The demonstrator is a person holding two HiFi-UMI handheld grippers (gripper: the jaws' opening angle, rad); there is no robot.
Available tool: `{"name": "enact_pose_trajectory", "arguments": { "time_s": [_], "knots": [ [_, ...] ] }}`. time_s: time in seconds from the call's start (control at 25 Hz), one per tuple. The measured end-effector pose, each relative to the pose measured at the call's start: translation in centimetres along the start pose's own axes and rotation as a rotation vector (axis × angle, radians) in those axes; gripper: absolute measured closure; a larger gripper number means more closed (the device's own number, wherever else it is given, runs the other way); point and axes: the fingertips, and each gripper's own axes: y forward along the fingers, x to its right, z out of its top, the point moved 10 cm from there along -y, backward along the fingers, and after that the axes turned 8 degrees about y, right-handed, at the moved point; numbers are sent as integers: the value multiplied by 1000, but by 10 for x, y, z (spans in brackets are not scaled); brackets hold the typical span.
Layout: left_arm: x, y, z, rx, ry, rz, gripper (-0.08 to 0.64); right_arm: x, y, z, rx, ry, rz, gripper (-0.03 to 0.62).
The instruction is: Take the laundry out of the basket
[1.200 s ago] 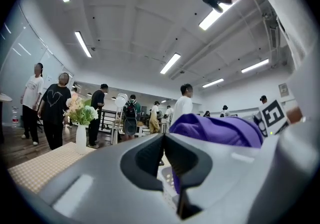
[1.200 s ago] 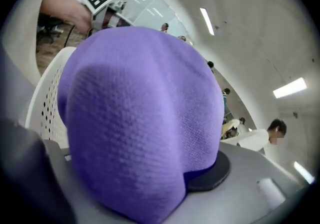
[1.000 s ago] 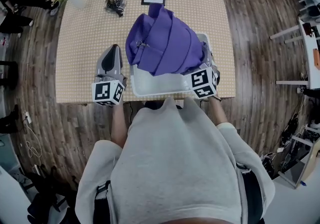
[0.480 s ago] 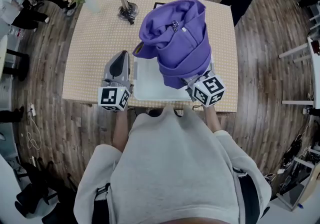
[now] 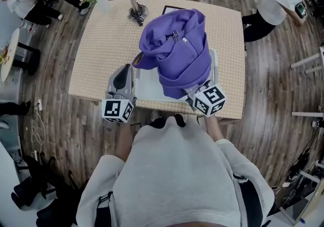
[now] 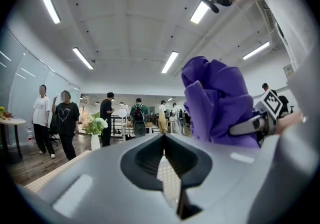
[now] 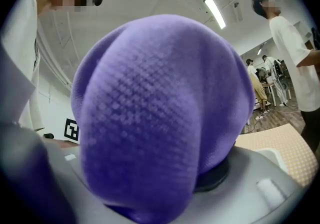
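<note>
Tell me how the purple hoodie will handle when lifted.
Probably floppy: the purple zip-up hoodie slumps in folds over the right gripper. Likely light, since one gripper carries it. Hanging folds may catch the white plastic basket.

No legible words, brands or numbers in any view. Square black-and-white markers on cube (image 5: 117,110) of left gripper (image 5: 123,69) and cube (image 5: 209,100) of right gripper (image 5: 196,89), flanking purple garment (image 5: 177,48) (patterns, not lettering). Dark framed card (image 5: 169,8) behind purple garment: print too small to read.
</note>
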Motion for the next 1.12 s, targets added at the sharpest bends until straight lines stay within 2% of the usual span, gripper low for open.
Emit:
{"name": "enact_pose_trajectory", "arguments": {
  "time_s": [0.2, 0.32, 0.56, 0.8, 1.12],
  "knots": [
    [-3, 7, 6, 45, -23, -44, 549, -13, -8, 5, -2, -10, -44, 279],
    [-1, -5, 15, 84, -25, -93, 549, -36, -20, 9, 16, -22, -80, 279],
    [-1, -105, 3, 125, -23, -182, 549, -128, -59, -27, 73, -55, -162, 278],
    [-12, -173, 3, 125, -23, -258, 549, -208, -76, -54, 101, -60, -216, 278],
    [16, -230, 18, 158, -20, -295, 549, -263, -126, -85, 114, -32, -248, 278]
  ]
}}
